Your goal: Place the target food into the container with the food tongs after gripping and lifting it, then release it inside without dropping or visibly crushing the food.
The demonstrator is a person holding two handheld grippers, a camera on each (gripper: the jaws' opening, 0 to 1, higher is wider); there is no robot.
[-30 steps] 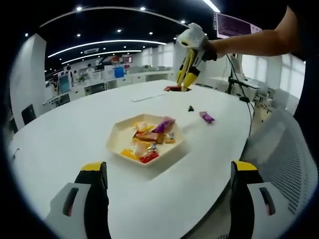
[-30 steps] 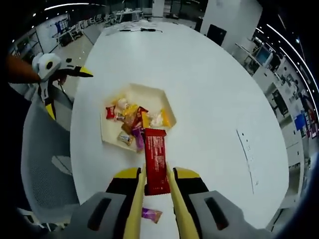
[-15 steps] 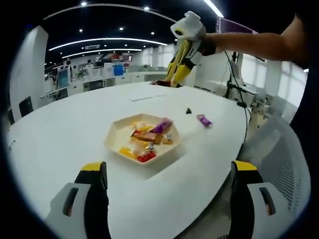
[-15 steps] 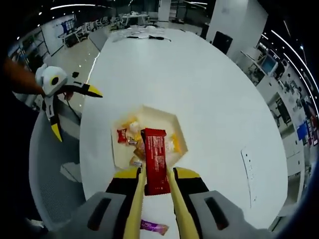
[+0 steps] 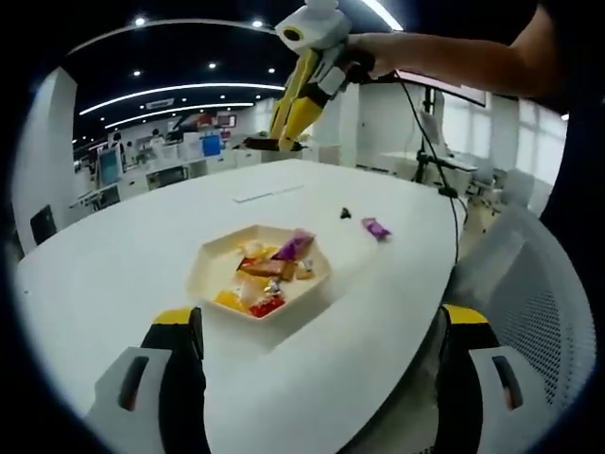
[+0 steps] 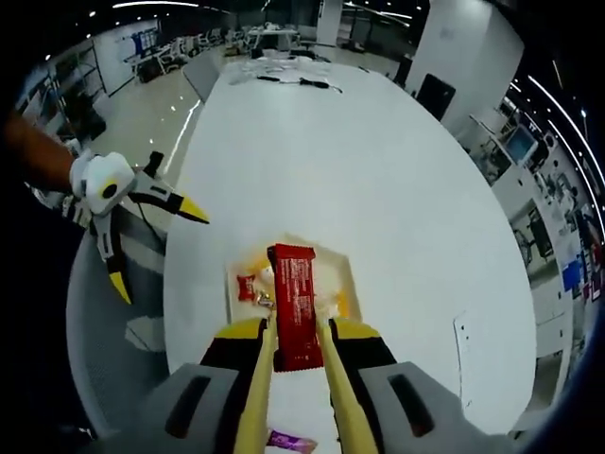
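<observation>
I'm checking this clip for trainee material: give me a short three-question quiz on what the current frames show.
1. True or false: the right gripper is shut on the red snack bar.
2. Where do the wrapped snacks lie? A) loose beside the purple candy B) in the hexagonal tray C) on the mesh chair
3. Fill in: the left gripper has its fingers spread ____.

Key: 1 true. 2 B. 3 open; they hold nothing.
</observation>
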